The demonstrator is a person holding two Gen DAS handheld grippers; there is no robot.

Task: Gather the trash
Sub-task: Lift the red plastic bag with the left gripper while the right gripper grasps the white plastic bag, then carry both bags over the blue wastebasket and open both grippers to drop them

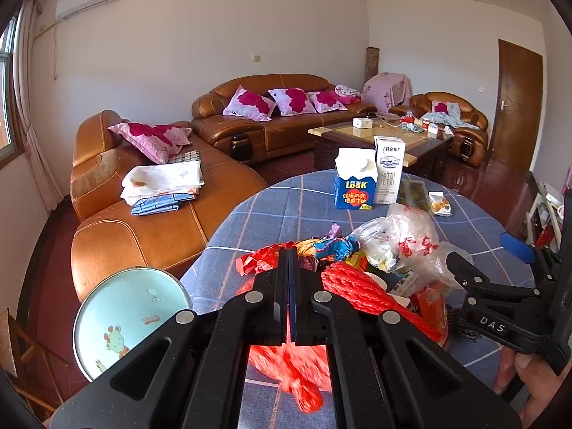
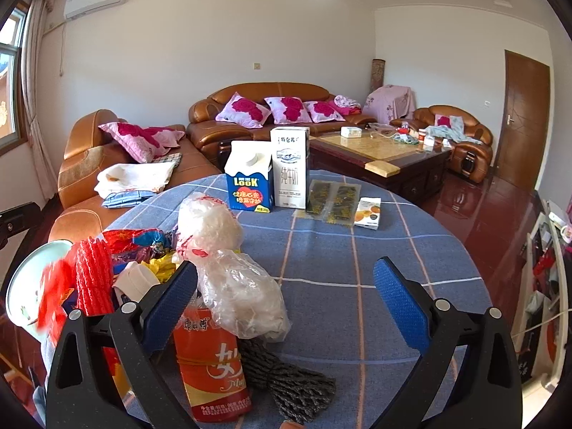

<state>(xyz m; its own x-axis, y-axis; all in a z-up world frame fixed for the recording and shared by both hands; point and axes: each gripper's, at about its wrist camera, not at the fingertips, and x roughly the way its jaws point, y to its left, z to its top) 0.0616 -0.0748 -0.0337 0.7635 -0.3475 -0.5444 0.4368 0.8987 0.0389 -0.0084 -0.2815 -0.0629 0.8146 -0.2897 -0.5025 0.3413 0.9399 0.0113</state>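
A heap of trash lies on the blue checked tablecloth (image 2: 357, 250): red foam netting (image 1: 361, 287), crumpled coloured wrappers (image 1: 332, 246), a clear plastic bag (image 2: 236, 286), an orange drink container (image 2: 211, 357) and grey netting (image 2: 289, 382). My left gripper (image 1: 289, 257) is shut on a red plastic wrapper (image 1: 257, 262), which shows red through the slit and hangs blurred beneath the fingers. My right gripper (image 2: 286, 268) is open, with its blue left pad beside the clear bag; the bag, the orange container and the grey netting lie between its fingers. The right gripper (image 1: 489, 257) also shows in the left wrist view.
A light-blue round basin (image 1: 132, 318) with cartoon prints sits off the table's left edge. A blue LOOK carton (image 2: 250, 186), a white milk carton (image 2: 289, 168), dark packets (image 2: 332, 198) and a small orange box (image 2: 368, 212) stand at the far side. Leather sofas and a coffee table lie beyond.
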